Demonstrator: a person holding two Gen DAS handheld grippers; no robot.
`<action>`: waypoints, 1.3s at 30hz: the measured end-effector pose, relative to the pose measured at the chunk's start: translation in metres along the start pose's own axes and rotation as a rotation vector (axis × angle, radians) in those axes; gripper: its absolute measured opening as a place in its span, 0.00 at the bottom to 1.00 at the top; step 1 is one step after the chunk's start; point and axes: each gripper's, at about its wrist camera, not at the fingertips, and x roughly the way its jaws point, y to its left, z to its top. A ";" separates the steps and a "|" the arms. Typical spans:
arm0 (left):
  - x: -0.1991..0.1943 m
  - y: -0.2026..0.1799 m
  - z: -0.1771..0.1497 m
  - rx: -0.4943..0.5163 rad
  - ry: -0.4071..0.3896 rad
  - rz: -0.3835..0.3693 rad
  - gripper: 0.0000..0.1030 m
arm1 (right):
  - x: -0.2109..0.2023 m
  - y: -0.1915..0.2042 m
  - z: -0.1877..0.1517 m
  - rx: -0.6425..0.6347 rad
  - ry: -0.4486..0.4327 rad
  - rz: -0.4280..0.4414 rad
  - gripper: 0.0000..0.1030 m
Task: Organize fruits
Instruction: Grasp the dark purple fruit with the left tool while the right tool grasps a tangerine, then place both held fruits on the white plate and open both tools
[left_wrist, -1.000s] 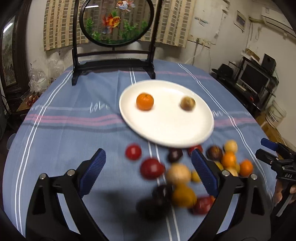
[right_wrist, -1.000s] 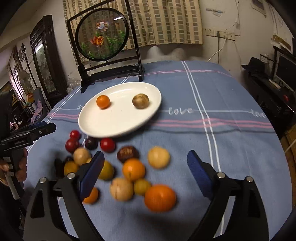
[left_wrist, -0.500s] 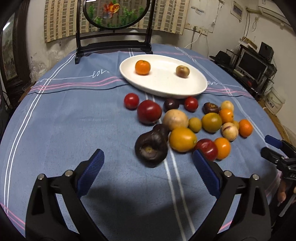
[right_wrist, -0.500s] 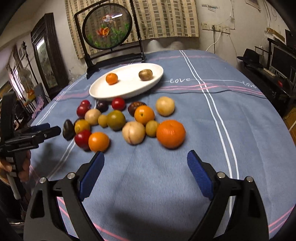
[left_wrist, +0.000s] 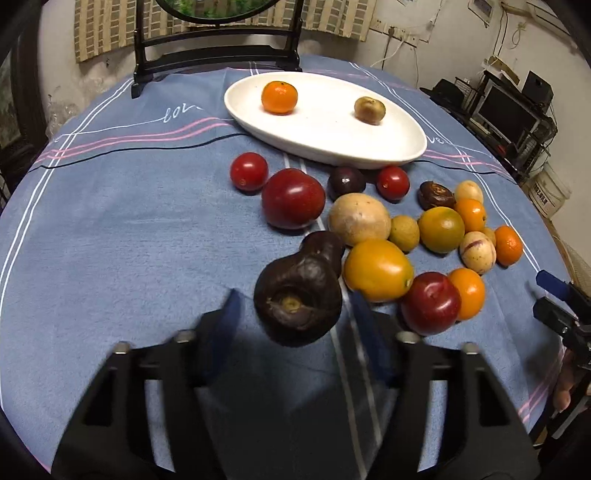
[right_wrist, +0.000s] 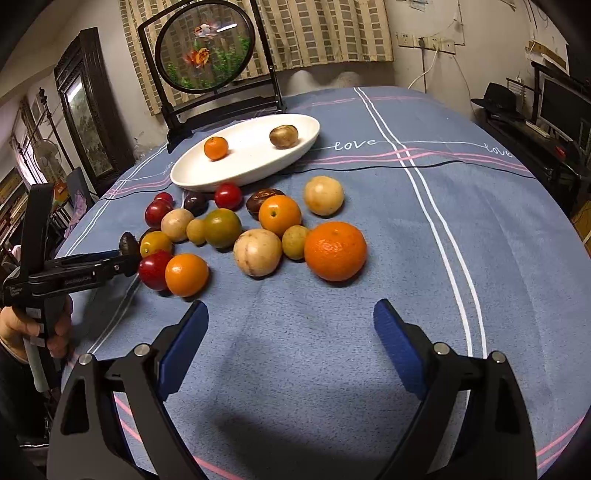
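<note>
My left gripper (left_wrist: 291, 314) sits low over the cloth (left_wrist: 110, 229), jaws spread on either side of the dark avocado (left_wrist: 299, 301), not yet touching it as far as I can tell; the motion blur makes that hard to judge. I chose it because it lies nearest me, at the heap's (right_wrist: 236, 229) left edge, clear to straddle. Beyond the heap waits the plate (left_wrist: 332, 140), holding a mandarin (left_wrist: 279, 97) and a brown fruit (left_wrist: 369, 109), so that is where I judge fruit belongs. My right gripper (right_wrist: 291, 343) hangs open over bare cloth, short of the big orange (right_wrist: 335, 251), out of the left one's way.
</note>
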 end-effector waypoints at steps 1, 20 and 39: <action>0.001 0.000 0.001 0.005 -0.001 0.002 0.44 | 0.000 0.000 0.001 -0.002 -0.001 -0.005 0.89; 0.000 0.000 0.000 -0.004 -0.002 -0.003 0.44 | 0.048 -0.004 0.032 -0.095 0.125 -0.218 0.73; -0.029 0.003 0.003 -0.017 -0.043 -0.037 0.44 | 0.018 -0.005 0.032 -0.094 0.058 -0.162 0.42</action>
